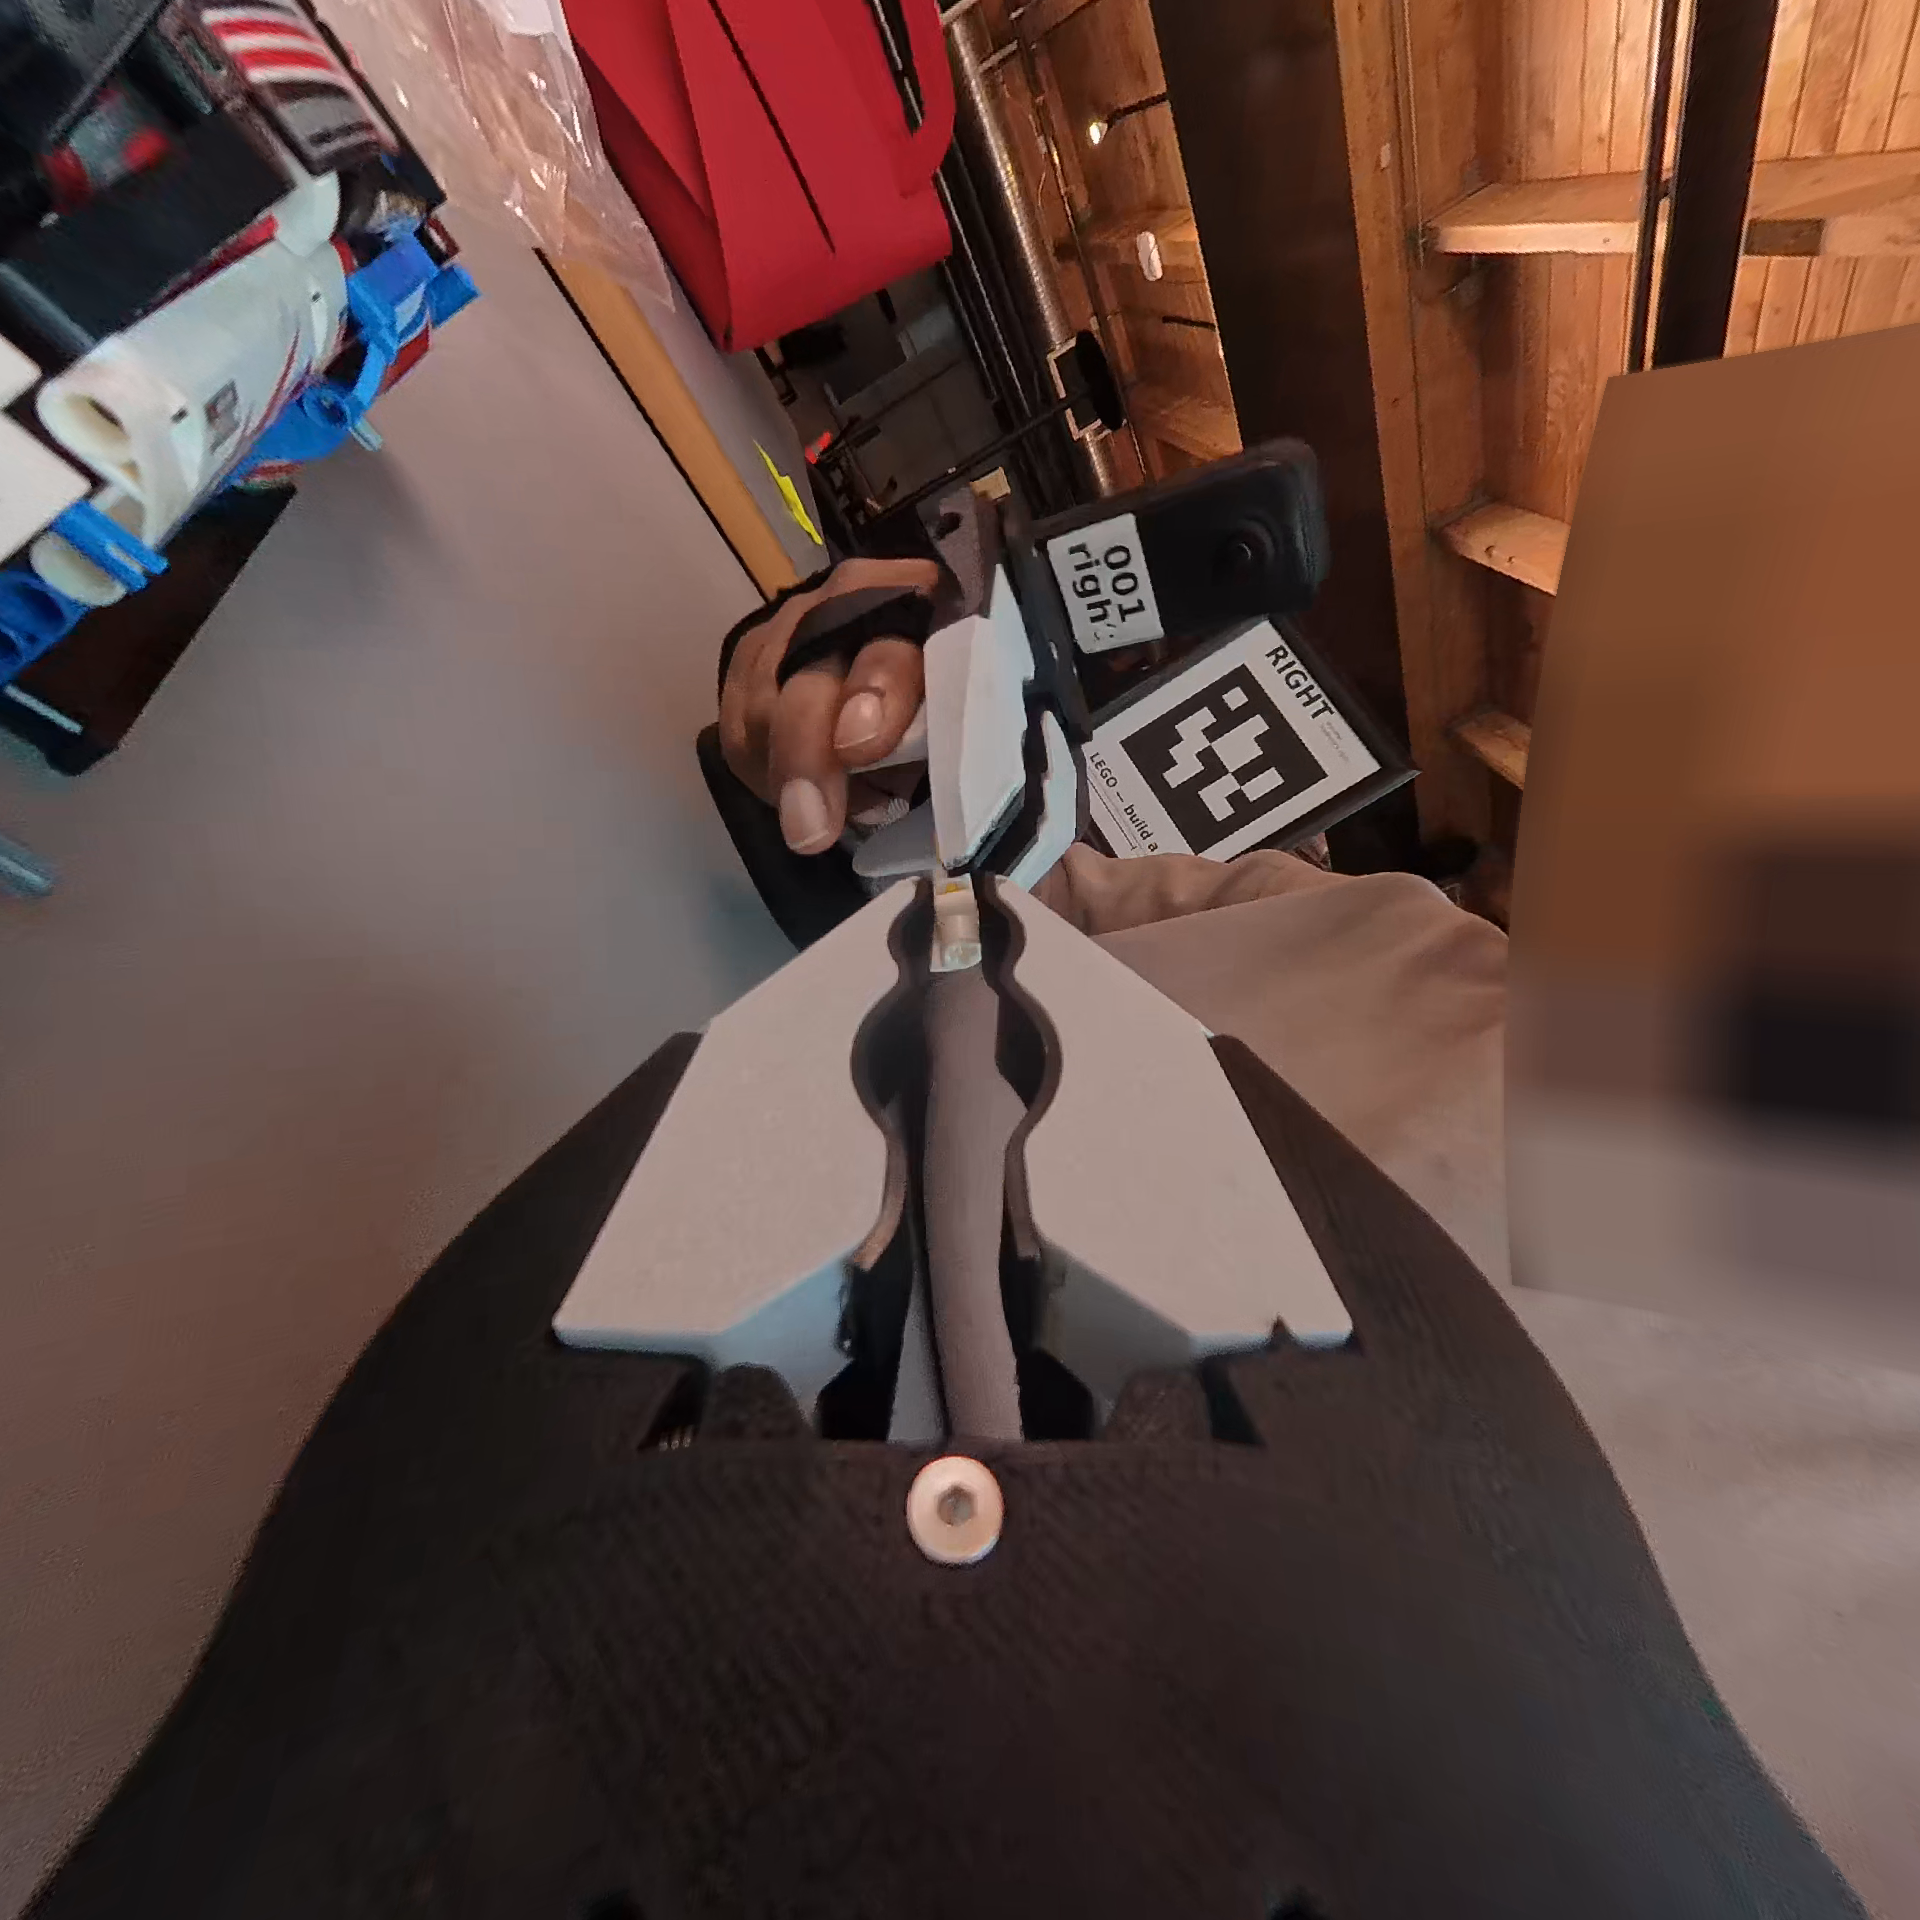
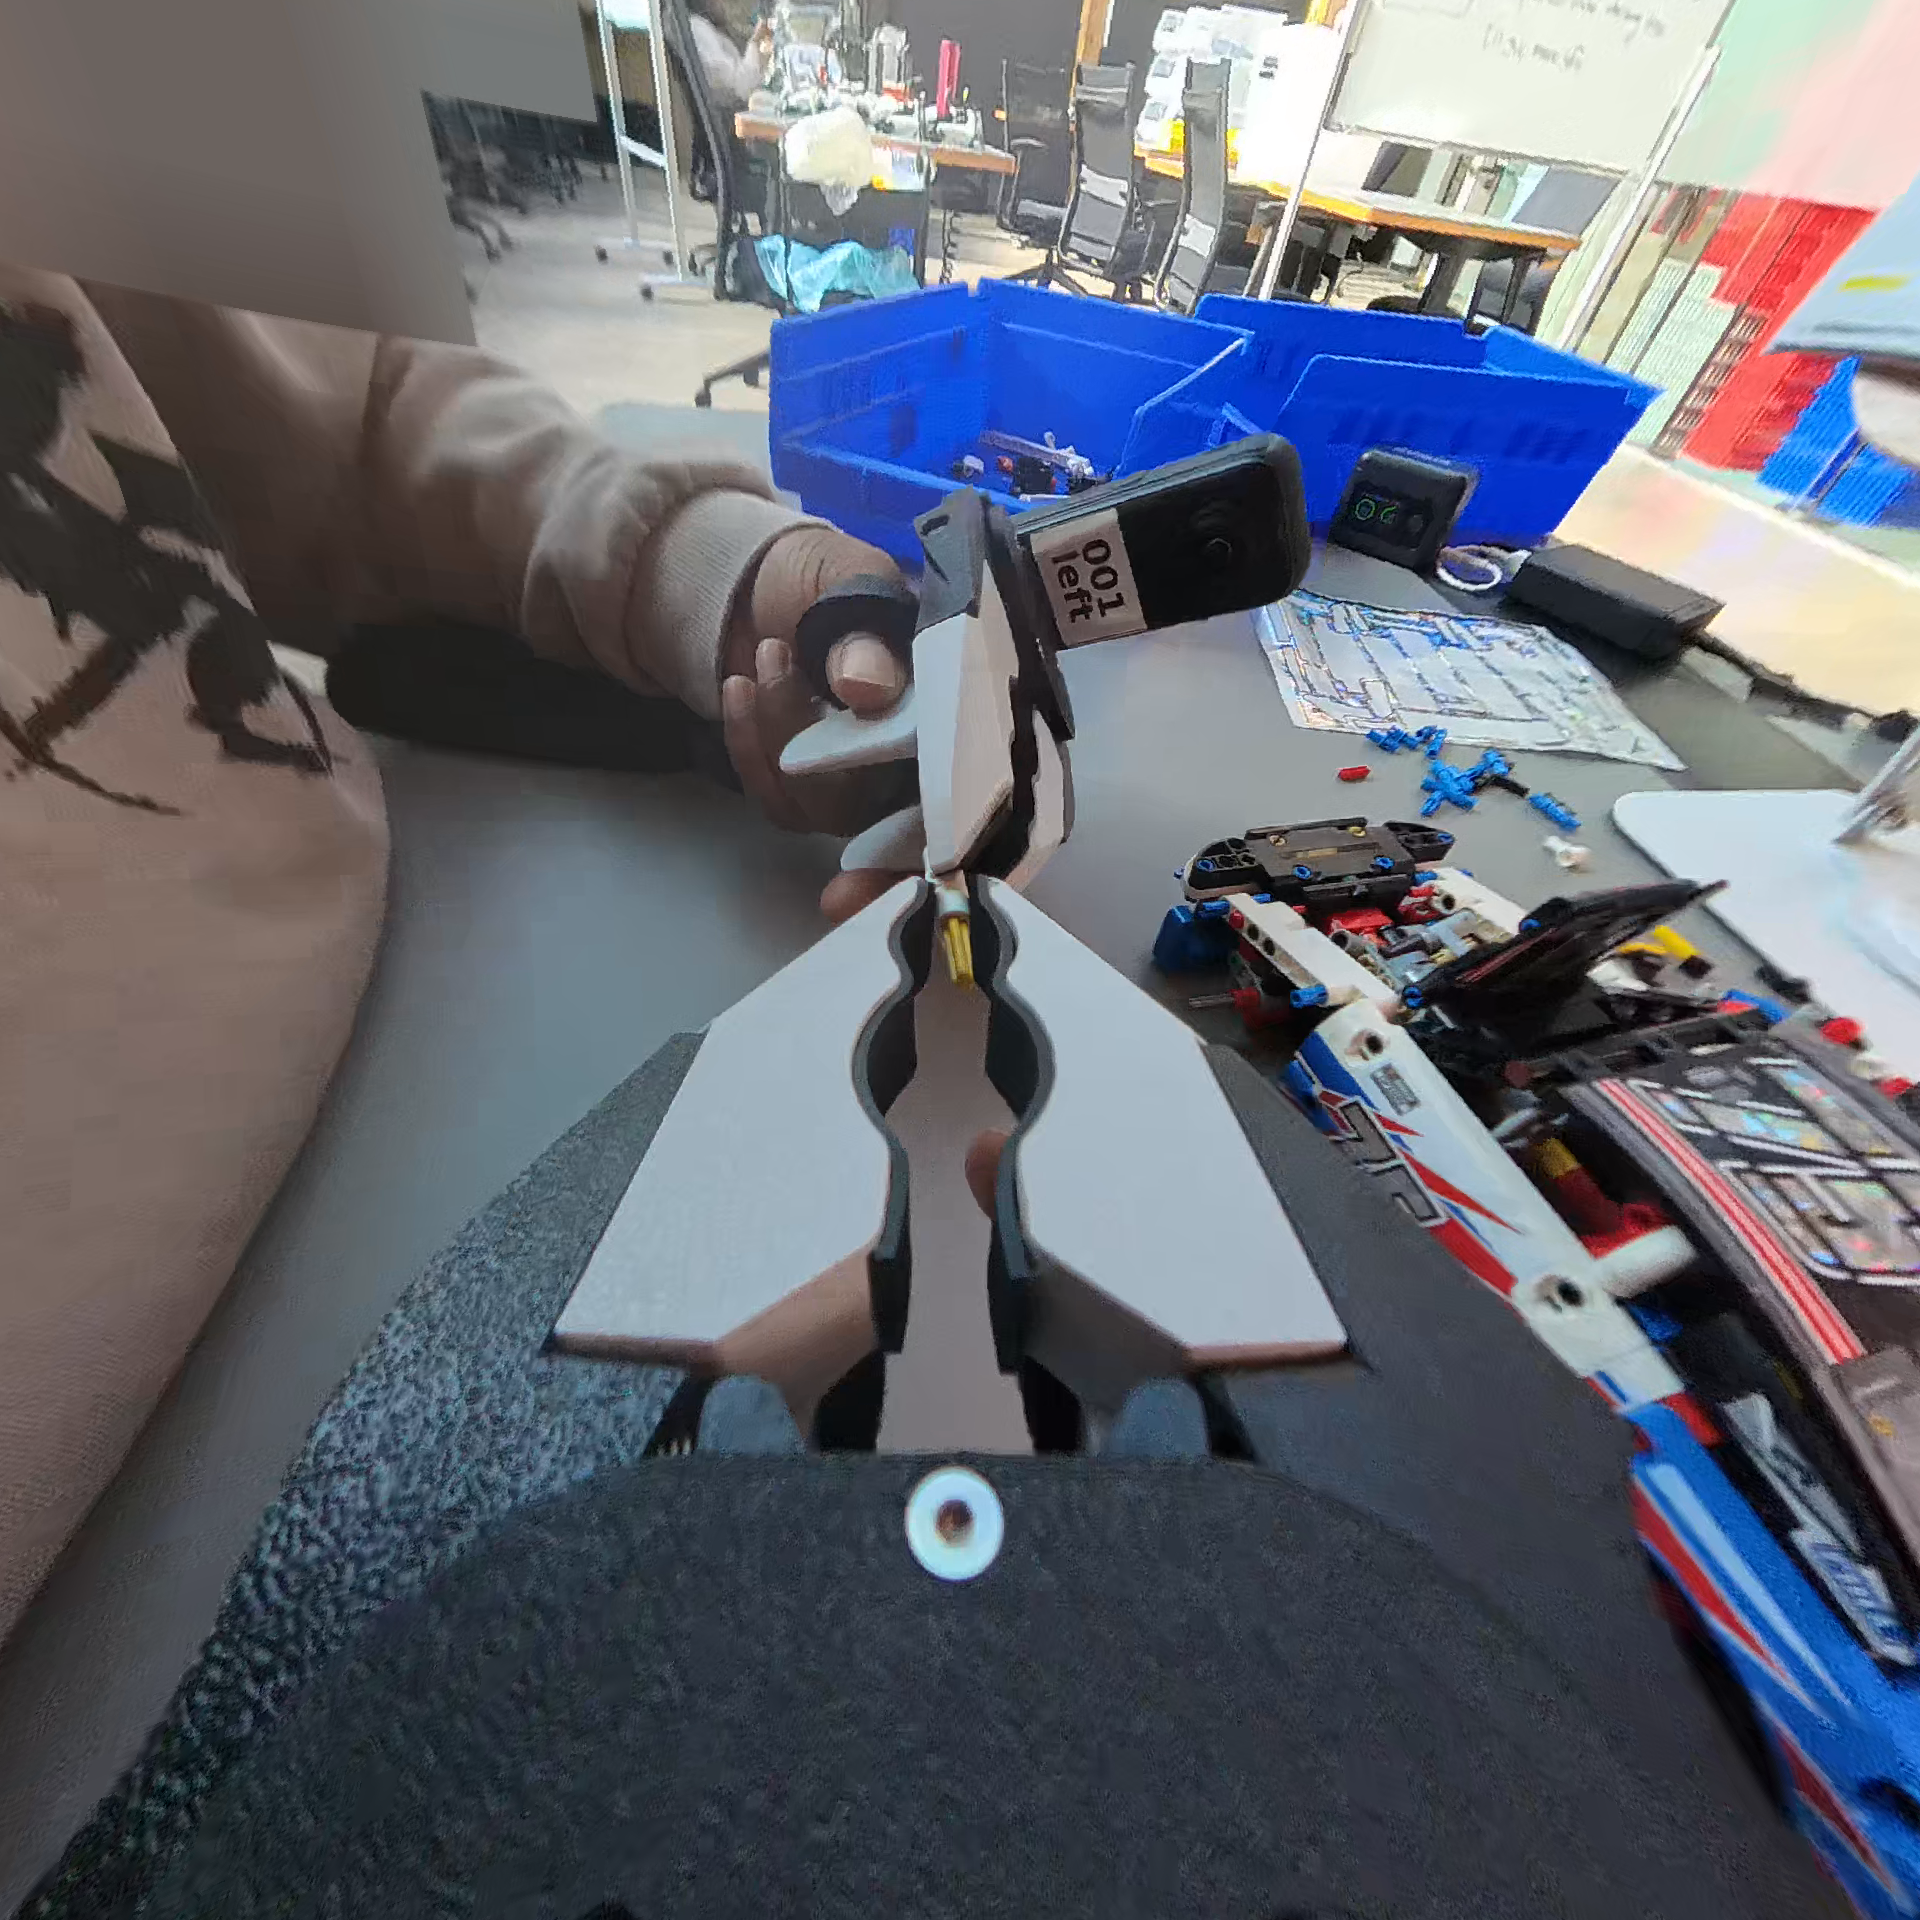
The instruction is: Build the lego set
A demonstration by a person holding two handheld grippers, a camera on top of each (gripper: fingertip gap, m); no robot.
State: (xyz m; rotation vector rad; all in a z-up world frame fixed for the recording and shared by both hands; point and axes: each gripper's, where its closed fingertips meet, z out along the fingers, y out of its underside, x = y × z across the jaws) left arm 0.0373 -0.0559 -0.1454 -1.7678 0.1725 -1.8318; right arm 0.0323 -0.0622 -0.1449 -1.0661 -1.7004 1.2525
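Slippage is the risk: right gripper point(image 2: 951, 914) pinches a small yellow pin point(image 2: 958, 951) at its tips, left gripper point(image 1: 951, 904) clamps a whitish sleeve point(image 1: 954, 935), tip to tip. Misalignment could pop either loose. Lego car point(image 2: 1558, 1195) sits at 3 o'clock.

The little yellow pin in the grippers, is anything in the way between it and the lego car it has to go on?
Nothing visible blocks it. The yellow pin sits pinched where the right gripper meets the left gripper, held up above the grey table. The lego car lies off to the side, with only open air and bare table between them.
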